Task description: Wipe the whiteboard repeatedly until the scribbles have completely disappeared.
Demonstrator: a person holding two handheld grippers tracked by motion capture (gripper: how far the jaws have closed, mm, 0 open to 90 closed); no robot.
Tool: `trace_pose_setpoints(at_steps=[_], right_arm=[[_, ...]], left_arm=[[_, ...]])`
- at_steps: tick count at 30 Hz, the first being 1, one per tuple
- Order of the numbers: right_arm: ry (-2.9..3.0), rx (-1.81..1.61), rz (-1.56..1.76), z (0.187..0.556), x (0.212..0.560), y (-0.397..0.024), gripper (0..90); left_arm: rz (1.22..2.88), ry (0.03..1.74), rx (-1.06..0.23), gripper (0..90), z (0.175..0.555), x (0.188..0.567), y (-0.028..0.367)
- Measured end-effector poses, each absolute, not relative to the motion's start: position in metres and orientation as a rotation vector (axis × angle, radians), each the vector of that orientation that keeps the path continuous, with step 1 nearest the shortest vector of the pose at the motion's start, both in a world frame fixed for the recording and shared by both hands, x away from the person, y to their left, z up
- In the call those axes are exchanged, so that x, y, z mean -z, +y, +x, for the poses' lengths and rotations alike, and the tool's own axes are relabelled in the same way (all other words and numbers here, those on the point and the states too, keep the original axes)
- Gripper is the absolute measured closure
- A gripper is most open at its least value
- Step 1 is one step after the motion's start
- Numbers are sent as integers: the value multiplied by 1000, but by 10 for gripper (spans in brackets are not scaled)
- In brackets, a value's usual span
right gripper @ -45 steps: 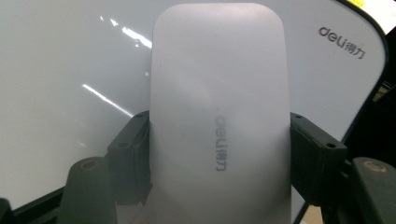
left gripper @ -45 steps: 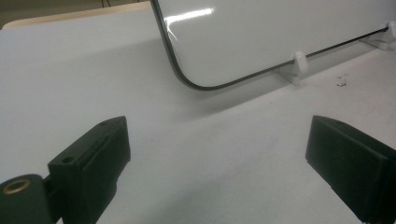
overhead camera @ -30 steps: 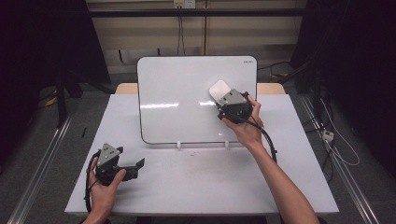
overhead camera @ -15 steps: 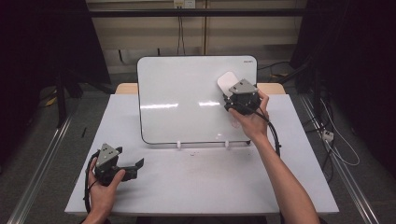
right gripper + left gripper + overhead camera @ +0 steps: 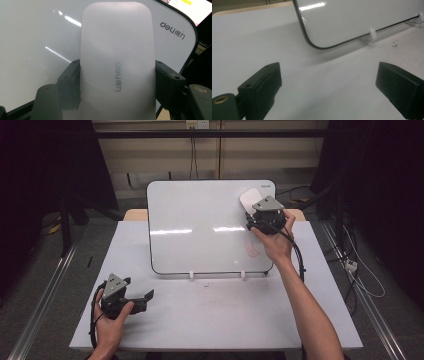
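The right gripper (image 5: pixel 261 211) is clamping a white eraser (image 5: pixel 249 199) between its two black jaws, and the right gripper view is showing this closely: the eraser (image 5: pixel 117 62), with a grey logo printed along its back, is sitting lengthwise between the jaws, which are pressing on its two long sides. The eraser is lying against the upper right part of the whiteboard (image 5: pixel 200 227), near the board's top right corner, where the printed brand mark (image 5: pixel 173 29) is showing just beside it. Compared with a second ago, the right gripper and the eraser are now sitting higher and further right on the board; earlier they were lower, nearer the middle of its right half. A faint reddish smudge (image 5: pixel 251 251) is showing on the board below the person's right hand (image 5: pixel 274 242). The whiteboard is standing tilted back on two small white feet (image 5: pixel 191 274) at the far half of the white table (image 5: pixel 220 320). The left gripper (image 5: pixel 131 298) is resting in the person's left hand (image 5: pixel 111 325) near the table's front left, in the same place as before. Its jaws are standing wide apart with nothing between them, and the left gripper view is looking over bare table (image 5: pixel 317 75) toward the board's lower corner (image 5: pixel 317 46).
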State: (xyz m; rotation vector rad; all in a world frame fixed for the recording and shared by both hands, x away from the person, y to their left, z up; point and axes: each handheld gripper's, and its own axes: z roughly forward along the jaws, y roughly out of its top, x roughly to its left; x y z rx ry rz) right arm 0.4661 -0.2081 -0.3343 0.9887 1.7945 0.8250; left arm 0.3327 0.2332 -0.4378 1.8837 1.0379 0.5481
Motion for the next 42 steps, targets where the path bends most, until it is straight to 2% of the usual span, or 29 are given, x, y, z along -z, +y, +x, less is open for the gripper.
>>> trace_pose_setpoints(at_steps=[24,34,42], right_arm=[[1868,-789,903,429,380,-187,316],[1903,-772,861,419,390,-178,316],[1898,-800,879,426,384,-185,316]], left_arm=[[1891,1037,-552,65,333,438,230],[1891,1032,-548,65,334,438,230],[1890,1036,-549,65,334,438,231]])
